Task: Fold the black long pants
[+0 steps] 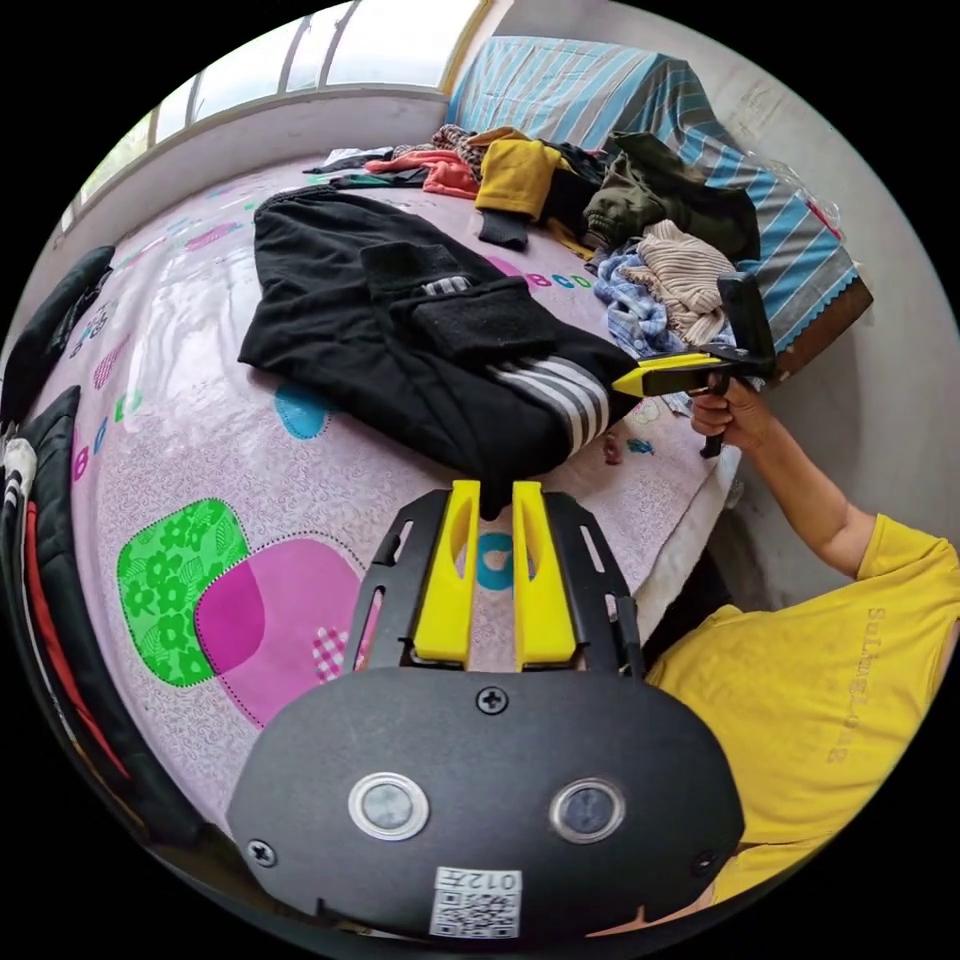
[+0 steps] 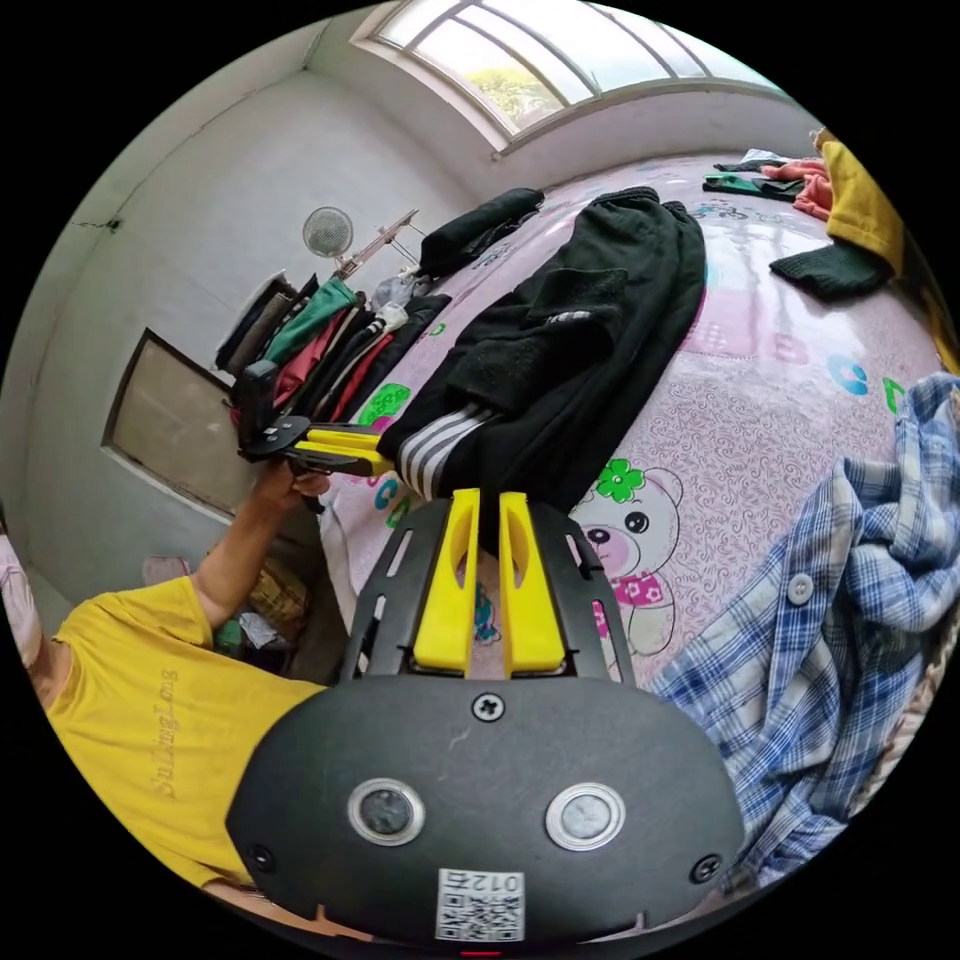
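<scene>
Black long pants (image 1: 420, 340) lie folded on pink patterned mat (image 1: 250, 560), white-striped end nearest person. Left gripper (image 1: 490, 500): yellow jaws close together, pinching near edge of black fabric. Right gripper (image 2: 487, 508): jaws likewise nipped on same near hem, just beside stripes. Blue checked shirt (image 2: 840, 640) crumpled alongside. Beyond: heap of clothes (image 1: 600, 190) against striped cover (image 1: 640, 100); window (image 2: 520, 60) at far end.

Daylit window (image 2: 560, 70) above pink patterned bed (image 1: 200, 420), pale walls (image 2: 200, 200) around.
</scene>
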